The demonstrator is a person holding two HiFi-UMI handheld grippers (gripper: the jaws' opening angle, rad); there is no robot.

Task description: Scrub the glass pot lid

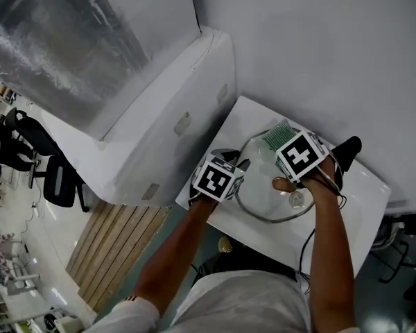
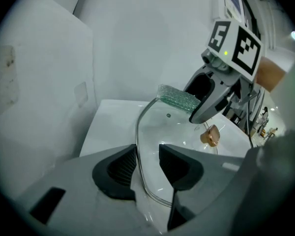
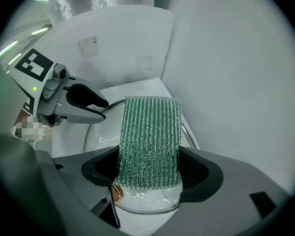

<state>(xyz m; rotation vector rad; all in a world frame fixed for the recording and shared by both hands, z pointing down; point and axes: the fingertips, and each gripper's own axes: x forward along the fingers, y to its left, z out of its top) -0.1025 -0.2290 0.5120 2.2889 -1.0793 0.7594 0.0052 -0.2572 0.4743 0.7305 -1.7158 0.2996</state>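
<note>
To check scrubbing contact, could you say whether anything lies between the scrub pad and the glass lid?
Nothing visible does; the scrub pad, held by the right gripper, appears to rest directly on the glass lid.

Grey left claw (image 2: pixel 147 162) and right claw (image 3: pixel 148 168) carry black-and-white marker cubes (image 1: pixel 218 179); white shirt (image 1: pixel 243 300).

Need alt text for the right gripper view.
The right gripper clamps a green ribbed scrub pad that extends forward over the glass pot lid. At left, the left gripper grips the lid's rim, above a white table set against a white wall.
</note>
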